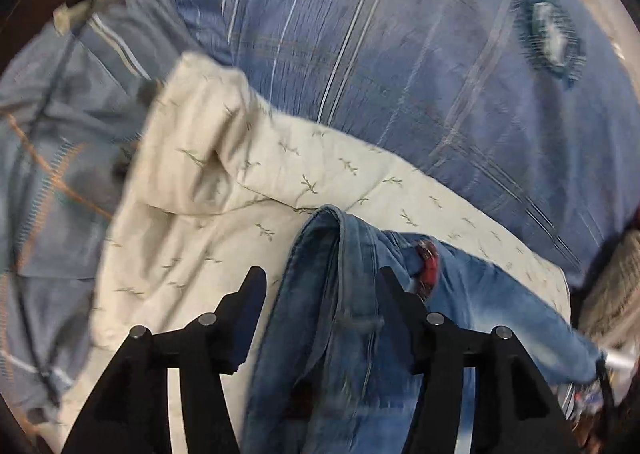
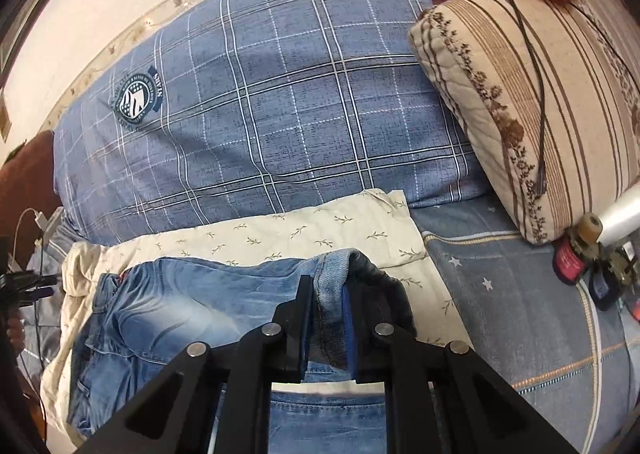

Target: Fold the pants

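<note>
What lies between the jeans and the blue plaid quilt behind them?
In the right wrist view, a cream leaf-print blanket lies between the jeans and the blue plaid quilt.

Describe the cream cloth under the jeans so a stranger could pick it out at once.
Start from the big blue plaid quilt across the bed. Along its near edge lies the cream cloth, with the jeans spread on it. It alone is pale with small green sprigs; the neighbouring pillow is beige with brown stripes.

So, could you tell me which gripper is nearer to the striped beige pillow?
Right. The right gripper, shut on the jeans, has the striped pillow just ahead to its right; the left gripper sees only its edge far right.
</note>
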### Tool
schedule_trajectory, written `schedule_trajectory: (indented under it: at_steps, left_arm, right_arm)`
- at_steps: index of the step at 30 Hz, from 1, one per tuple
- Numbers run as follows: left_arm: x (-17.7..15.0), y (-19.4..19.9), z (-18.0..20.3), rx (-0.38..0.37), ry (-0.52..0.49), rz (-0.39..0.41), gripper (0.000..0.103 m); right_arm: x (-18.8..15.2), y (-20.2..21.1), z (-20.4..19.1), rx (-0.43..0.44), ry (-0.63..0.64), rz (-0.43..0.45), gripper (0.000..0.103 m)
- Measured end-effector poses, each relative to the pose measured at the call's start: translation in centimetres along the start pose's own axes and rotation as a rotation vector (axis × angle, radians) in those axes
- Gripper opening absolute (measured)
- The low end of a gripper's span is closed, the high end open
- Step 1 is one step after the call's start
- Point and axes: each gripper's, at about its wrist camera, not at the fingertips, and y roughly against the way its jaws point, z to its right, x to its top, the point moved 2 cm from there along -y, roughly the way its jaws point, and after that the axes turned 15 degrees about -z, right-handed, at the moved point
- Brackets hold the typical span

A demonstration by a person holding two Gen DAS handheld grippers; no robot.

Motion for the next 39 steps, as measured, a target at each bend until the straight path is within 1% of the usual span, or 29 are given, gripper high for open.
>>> schedule_trajectory:
  at_steps: [1, 3, 5, 7, 8, 9, 10, 11, 12, 13, 16, 18, 19, 22, 24, 25, 27, 30, 31, 34, 35, 38, 39]
  left_arm:
    - [0.3, -0.7, 0.2, -0.005, 0.005, -0.015, 0.058]
    - [2.0, -3.4, 1.1, 0.009, 0.021, -0.068, 0.058]
    - [3.0, -4.9, 1.5, 0.005, 0.037, -0.079, 0.058]
    - [4.1, -6.5, 1.8, -0.023, 0.053, -0.097, 0.057]
    - [4.3, -7.0, 1.9, -0.041, 0.06, -0.105, 0.054]
    - [4.6, -7.7, 2.2, -0.076, 0.063, -0.117, 0.038]
    - [4.7, -8.0, 2.4, -0.083, 0.06, -0.126, 0.025]
    - [4.8, -8.7, 2.6, -0.058, 0.052, -0.138, 0.021]
    - [4.9, -9.0, 2.6, -0.044, 0.049, -0.14, 0.013]
    - [4.9, -9.2, 2.5, -0.038, 0.05, -0.138, 0.008]
    - [4.7, -8.5, 2.1, -0.068, 0.063, -0.105, 0.007]
    - [4.1, -6.5, 2.2, -0.104, 0.043, -0.048, 0.006]
    - [3.8, -5.8, 2.2, -0.118, 0.034, -0.032, 0.006]
    - [2.0, -1.8, 2.4, -0.201, -0.022, 0.04, 0.006]
    - [0.2, 1.4, 2.1, -0.256, -0.061, 0.09, 0.006]
    - [-0.2, 2.5, 2.0, -0.27, -0.073, 0.109, 0.006]
    - [-2.6, 5.5, 0.9, -0.303, -0.097, 0.149, 0.006]
    - [-6.6, 8.4, -0.6, -0.332, -0.129, 0.199, 0.006]
    - [-7.6, 8.7, -1.1, -0.331, -0.135, 0.209, 0.006]
    - [-12.7, 9.4, -3.7, -0.331, -0.156, 0.213, 0.006]
    - [-14.7, 9.2, -4.7, -0.317, -0.161, 0.204, 0.006]
    - [-19.1, 8.0, -6.9, -0.304, -0.17, 0.169, 0.006]
    - [-21.0, 6.9, -7.8, -0.275, -0.177, 0.142, 0.006]
  right_arm:
    - [0.2, -0.4, 0.1, -0.003, 0.003, -0.002, 0.015]
    - [0.5, -0.9, 0.3, -0.005, 0.006, -0.005, 0.015]
    - [0.8, -1.7, 0.8, -0.002, -0.001, -0.005, 0.015]
    - [1.2, -2.6, 1.2, 0.007, -0.013, -0.01, 0.015]
    - [1.4, -3.1, 1.5, 0.008, -0.018, -0.013, 0.015]
    - [1.5, -3.5, 1.7, 0.008, -0.02, -0.017, 0.015]
    - [1.6, -4.0, 1.9, 0.006, -0.021, -0.021, 0.015]
    - [1.8, -4.5, 2.1, 0.006, -0.024, -0.024, 0.015]
    - [1.9, -4.8, 2.2, 0.005, -0.027, -0.026, 0.014]
    - [2.0, -5.1, 2.4, 0.008, -0.032, -0.027, 0.015]
    - [2.3, -5.4, 2.9, 0.024, -0.06, -0.018, 0.014]
    - [2.5, -4.8, 3.2, 0.048, -0.083, -0.005, 0.014]
    - [2.5, -4.5, 3.2, 0.056, -0.089, 0.004, 0.014]
    - [2.4, -2.6, 2.9, 0.069, -0.088, 0.037, 0.015]
    - [2.0, -1.2, 2.7, 0.078, -0.087, 0.06, 0.014]
    - [1.6, -0.5, 2.7, 0.084, -0.089, 0.071, 0.015]
    - [0.6, 0.9, 2.9, 0.098, -0.102, 0.09, 0.015]
    - [-1.6, 2.6, 3.8, 0.121, -0.13, 0.108, 0.015]
    - [-2.5, 3.1, 4.1, 0.129, -0.138, 0.111, 0.015]
    - [-5.9, 4.4, 5.5, 0.151, -0.163, 0.115, 0.015]
    - [-7.4, 4.7, 6.0, 0.158, -0.175, 0.11, 0.015]
    - [-11.7, 5.4, 7.4, 0.169, -0.19, 0.089, 0.014]
    - [-13.0, 5.5, 8.0, 0.171, -0.196, 0.079, 0.015]
